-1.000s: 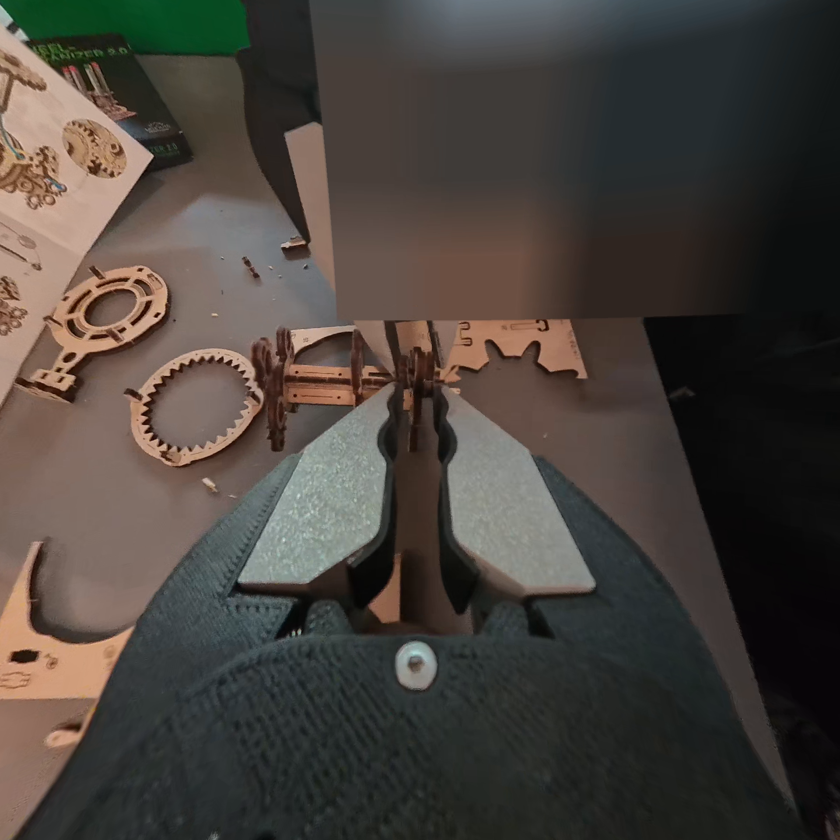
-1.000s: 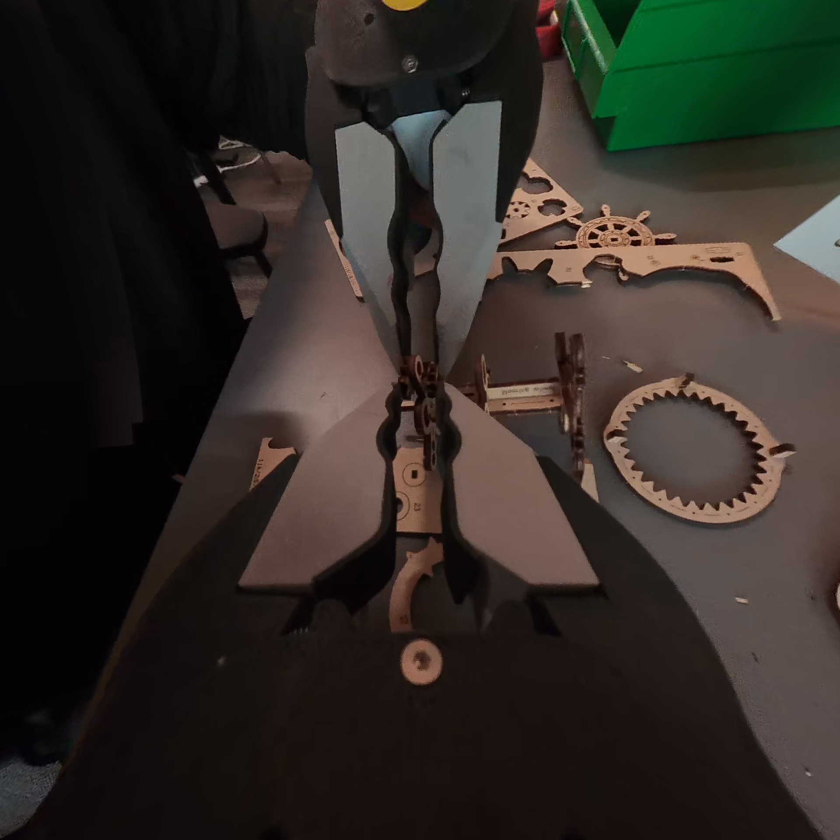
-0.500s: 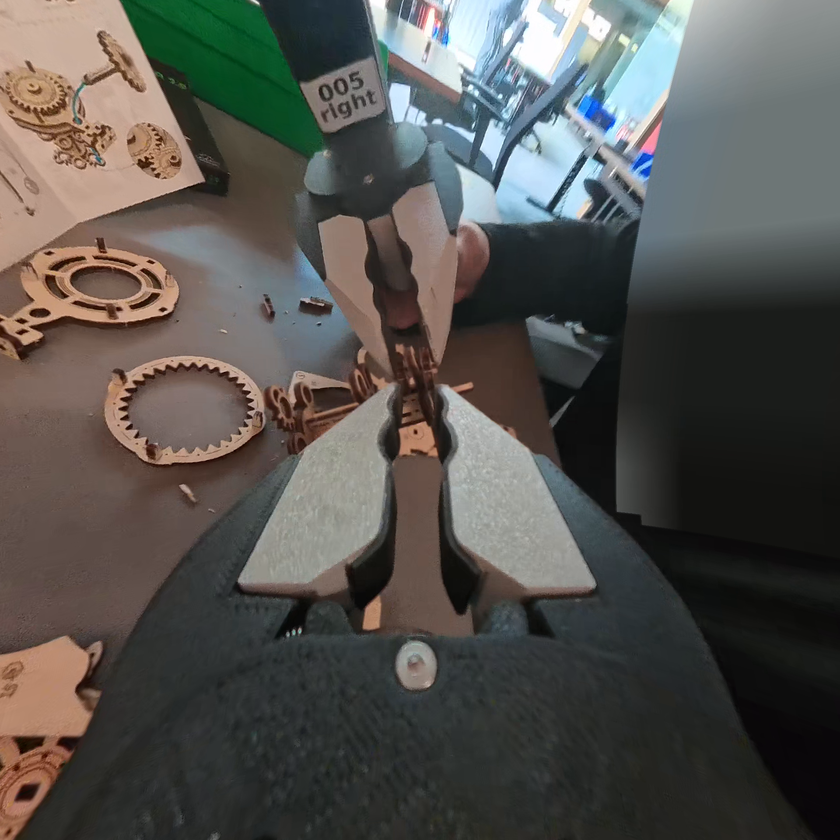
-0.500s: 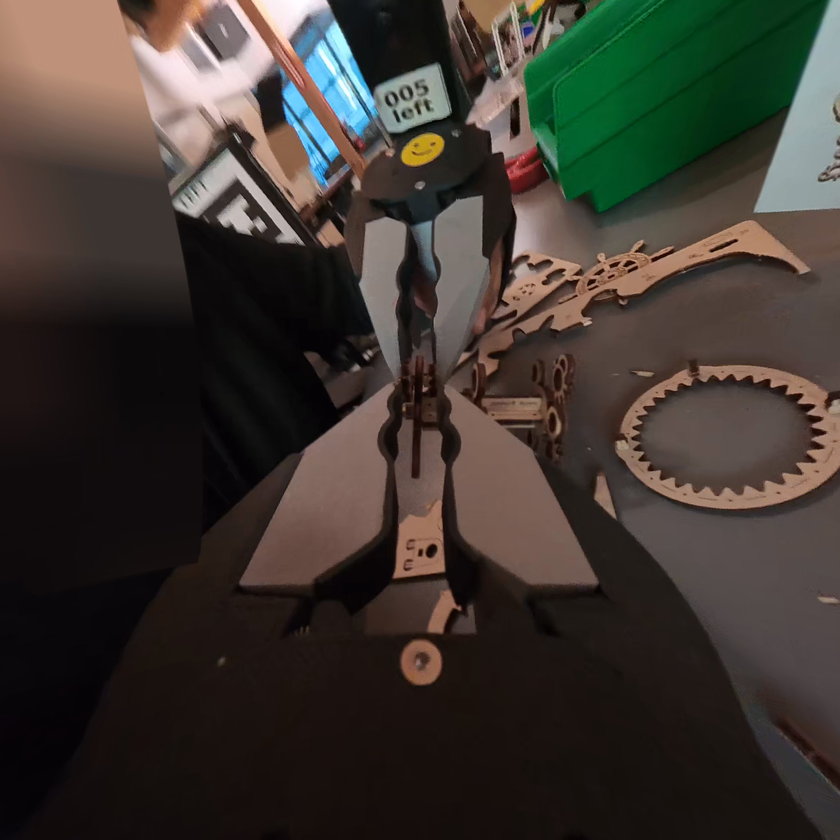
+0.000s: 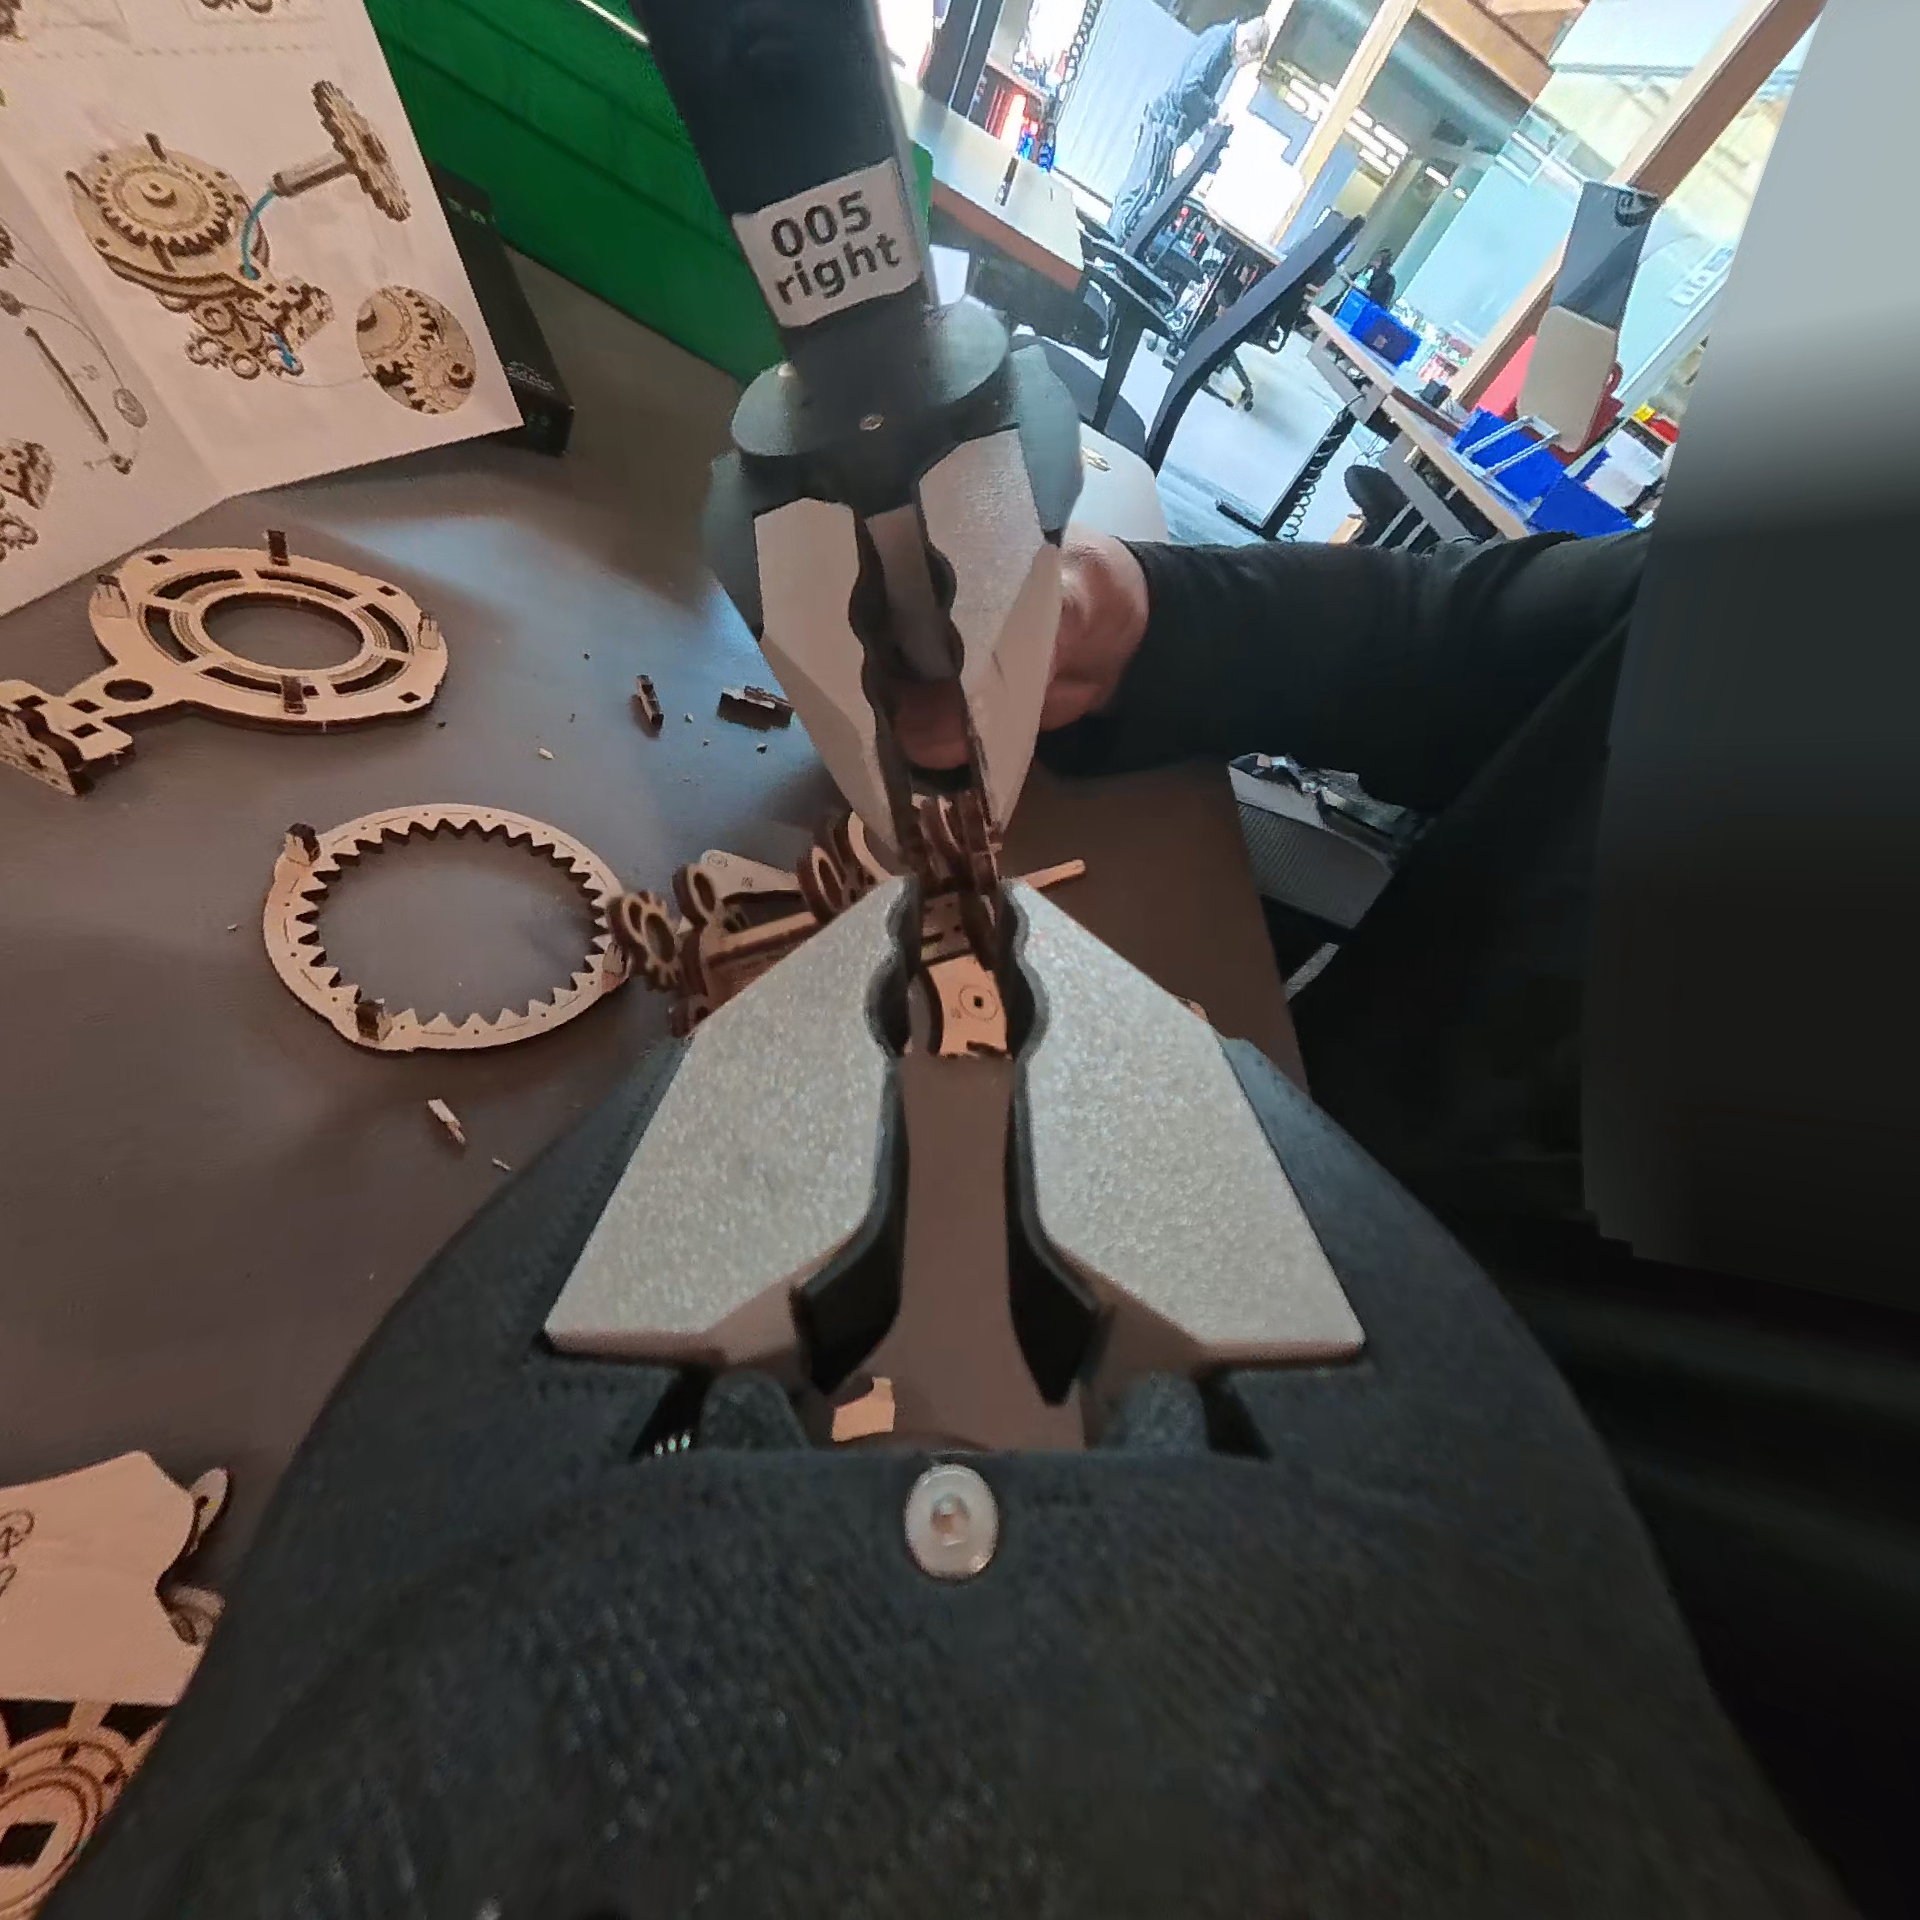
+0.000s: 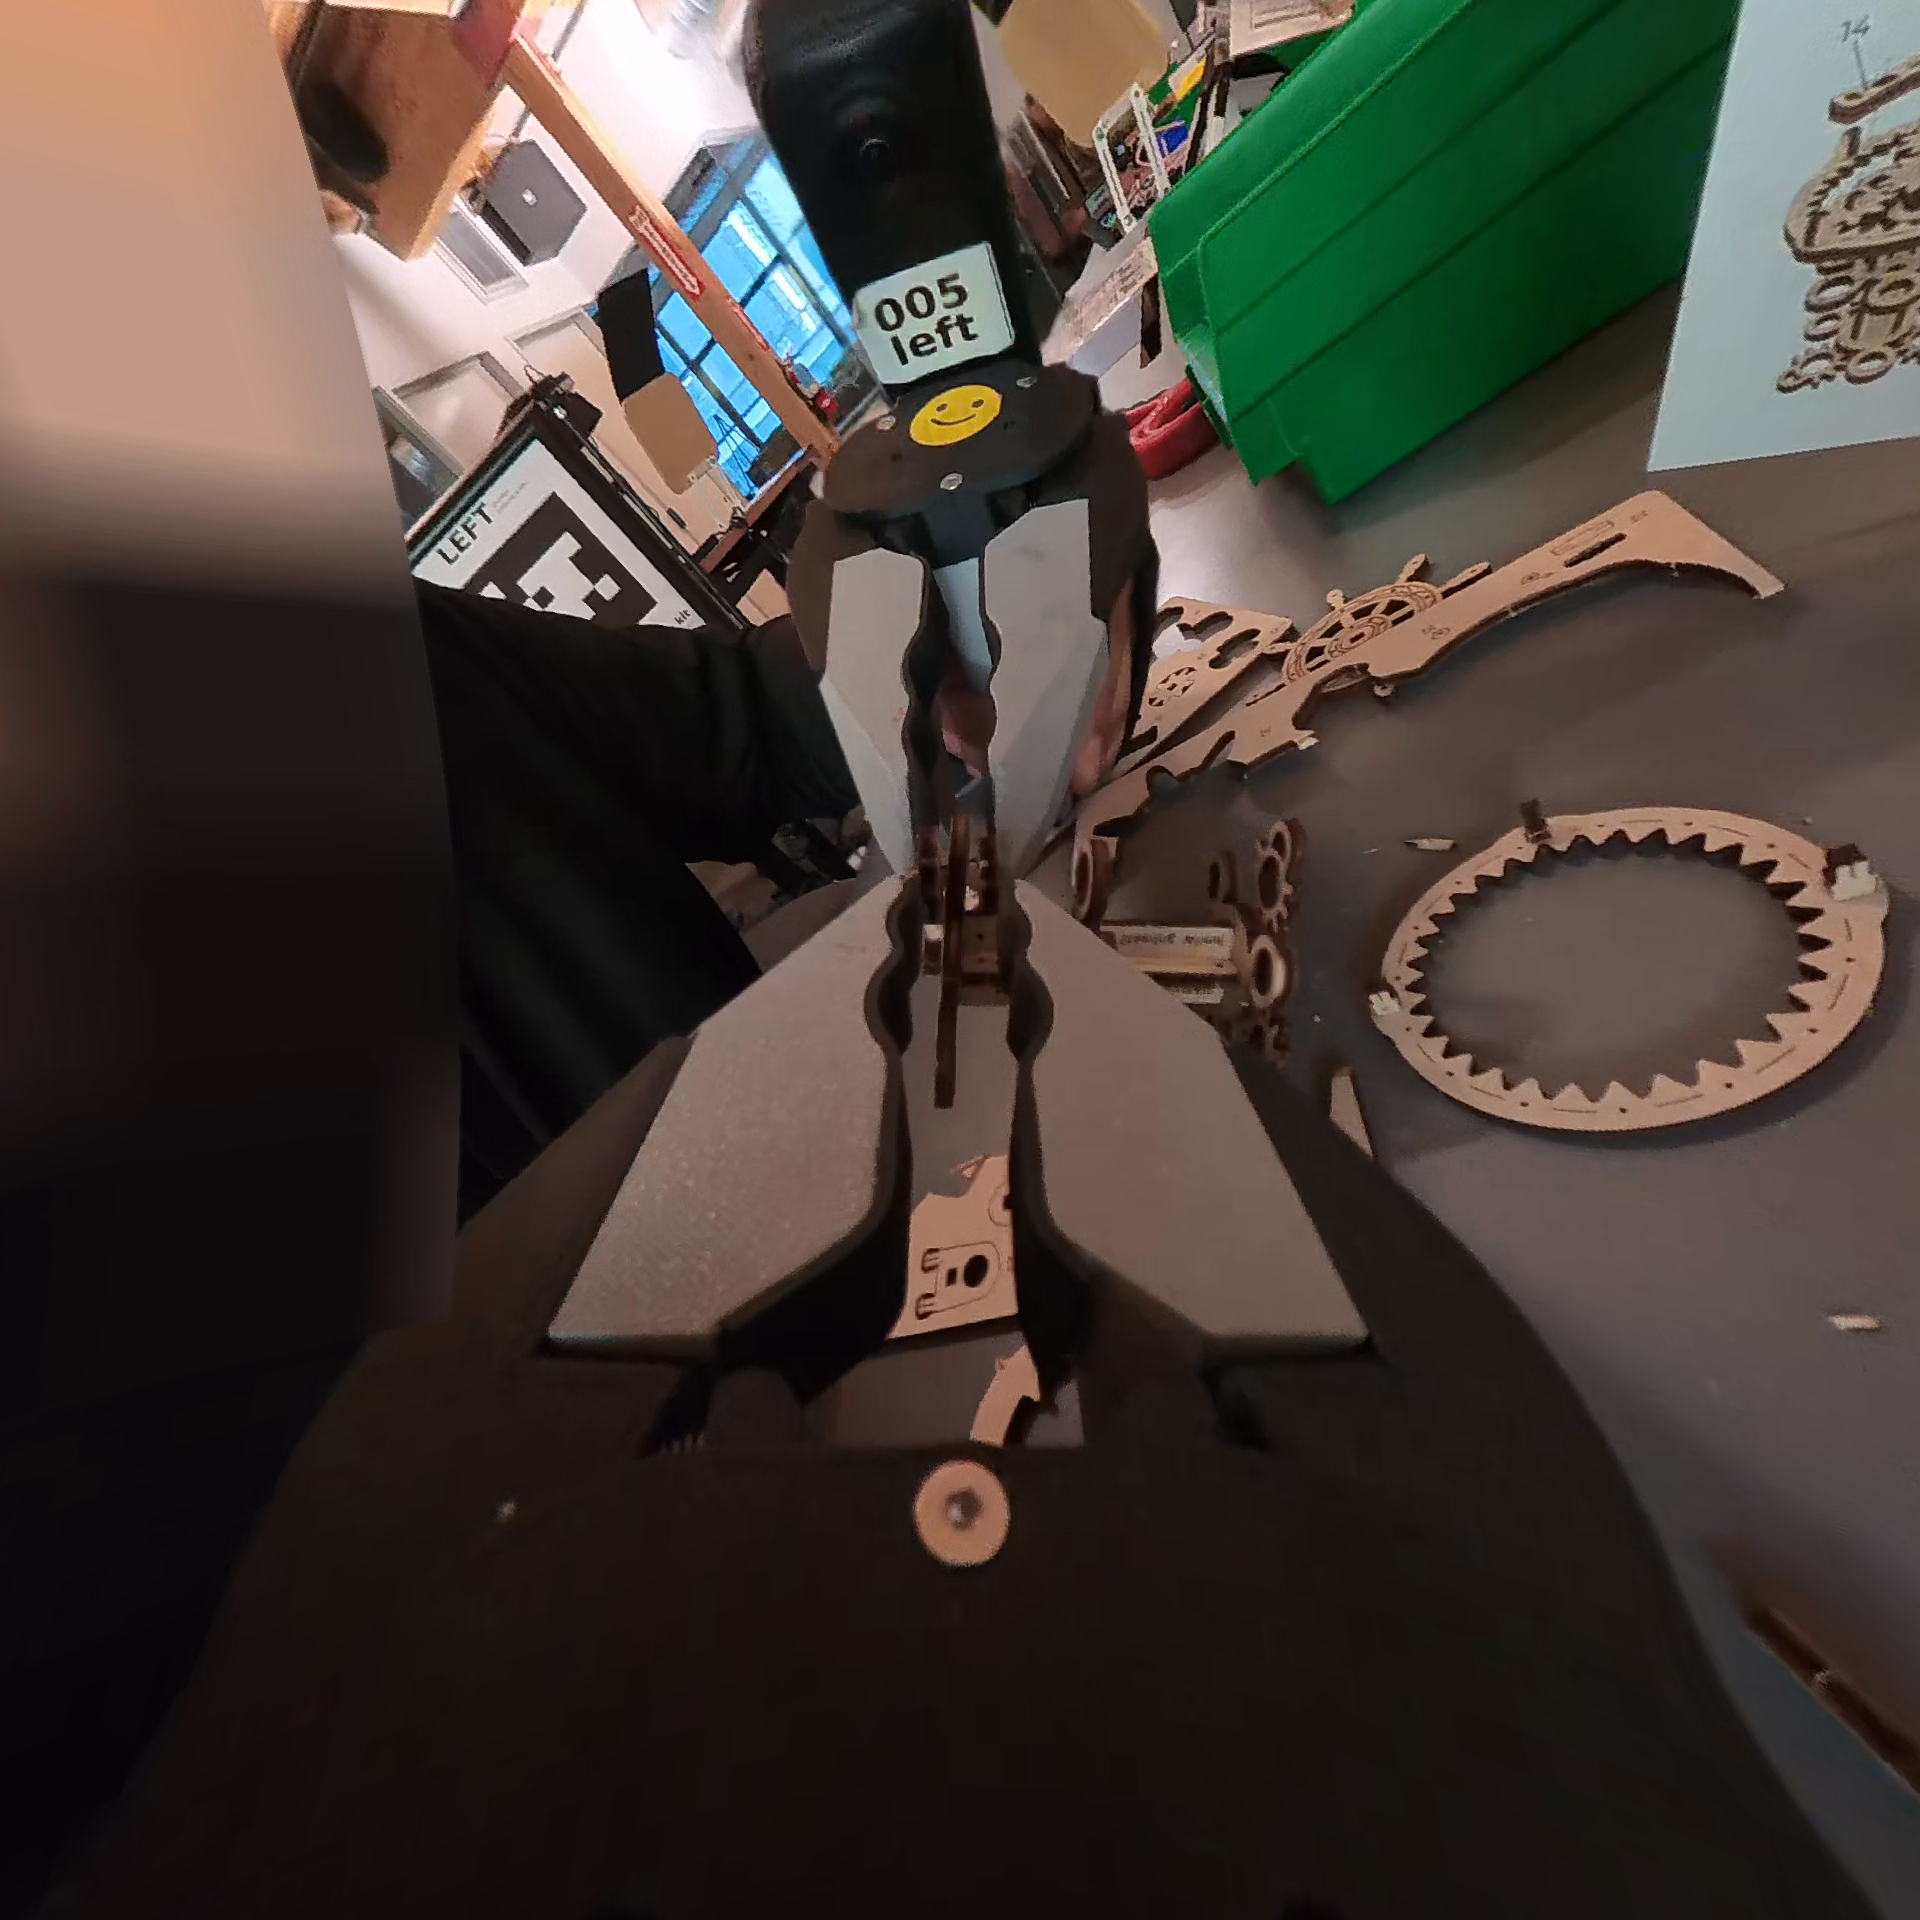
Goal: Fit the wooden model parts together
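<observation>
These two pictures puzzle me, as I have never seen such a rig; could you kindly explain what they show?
No robot arm is here: a person holds a hand-held two-finger gripper in each hand, each with a camera looking along its fingers. One picture is from the left gripper, the other from the right gripper, and each shows the other facing it. They meet tip to tip over a grey table, both clamped on a small wooden gear piece. On the table lie a toothed wooden ring, a round wooden frame, a geared wooden axle, cut-out wooden sheets and an instruction sheet. Green bins stand behind.
</observation>
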Available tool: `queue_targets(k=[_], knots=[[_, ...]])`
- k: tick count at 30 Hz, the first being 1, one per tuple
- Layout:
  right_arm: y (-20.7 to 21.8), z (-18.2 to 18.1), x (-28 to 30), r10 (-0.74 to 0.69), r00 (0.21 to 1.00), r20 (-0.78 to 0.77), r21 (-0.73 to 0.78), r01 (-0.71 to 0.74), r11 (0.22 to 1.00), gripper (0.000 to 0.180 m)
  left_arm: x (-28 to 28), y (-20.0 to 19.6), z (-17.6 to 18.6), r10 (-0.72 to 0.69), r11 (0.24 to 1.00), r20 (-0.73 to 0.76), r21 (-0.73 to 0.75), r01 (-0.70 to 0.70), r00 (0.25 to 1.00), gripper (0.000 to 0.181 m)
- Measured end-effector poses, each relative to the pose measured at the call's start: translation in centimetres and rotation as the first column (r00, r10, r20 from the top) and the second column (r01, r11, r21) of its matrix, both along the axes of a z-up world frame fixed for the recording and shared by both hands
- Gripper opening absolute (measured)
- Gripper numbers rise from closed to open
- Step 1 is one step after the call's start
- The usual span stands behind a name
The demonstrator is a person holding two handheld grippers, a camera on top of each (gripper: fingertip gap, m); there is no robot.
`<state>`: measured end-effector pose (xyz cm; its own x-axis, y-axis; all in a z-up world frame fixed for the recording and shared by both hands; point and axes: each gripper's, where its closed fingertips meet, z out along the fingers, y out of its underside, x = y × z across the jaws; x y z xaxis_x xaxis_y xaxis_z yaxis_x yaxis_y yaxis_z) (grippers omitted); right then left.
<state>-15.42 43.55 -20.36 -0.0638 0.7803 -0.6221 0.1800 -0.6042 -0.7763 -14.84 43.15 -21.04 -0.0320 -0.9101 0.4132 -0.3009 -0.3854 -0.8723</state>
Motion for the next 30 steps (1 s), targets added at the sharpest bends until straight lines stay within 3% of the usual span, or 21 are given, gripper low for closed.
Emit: queue_targets(k=[1,4,8,11,14,17,30], knots=[[0.0,-0.1,0.0,-0.012,1.0,0.015,0.025,0.011,1.0,0.01,0.0,0.0,-0.2,0.005,1.0,-0.014,0.004,-0.005,1.0,0.009],[0.2,-0.6,0.1,-0.074,0.994,0.085,0.179,0.057,0.982,0.01,0.3,0.2,-0.9,0.053,0.993,-0.09,0.107,-0.043,0.995,0.007],[-0.2,0.5,0.1,-0.056,0.998,0.002,0.121,0.055,0.991,0.01,0.2,-0.3,0.1,0.027,0.997,-0.06,0.078,-0.022,0.998,0.006],[-0.5,-0.3,-0.1,-0.053,0.996,0.072,0.194,0.038,0.98,0.009,0.0,-0.6,-0.7,0.011,0.997,-0.089,0.075,-0.004,0.996,0.006],[0.1,-0.5,-0.2,-0.068,0.996,0.066,0.135,0.058,0.989,0.01,-0.1,0.1,-0.9,0.038,0.999,-0.072,0.029,-0.036,0.997,0.005],[0.6,-0.8,0.0,-0.054,0.996,0.068,0.034,0.051,0.998,0.011,0.1,0.4,-1.4,0.066,0.996,-0.103,0.071,-0.059,0.993,0.006],[1.1,-0.5,0.2,-0.077,0.996,0.04,0.031,0.076,0.997,0.01,0.3,0.8,-1.3,0.069,0.997,-0.083,-0.009,-0.07,0.994,0.001]])
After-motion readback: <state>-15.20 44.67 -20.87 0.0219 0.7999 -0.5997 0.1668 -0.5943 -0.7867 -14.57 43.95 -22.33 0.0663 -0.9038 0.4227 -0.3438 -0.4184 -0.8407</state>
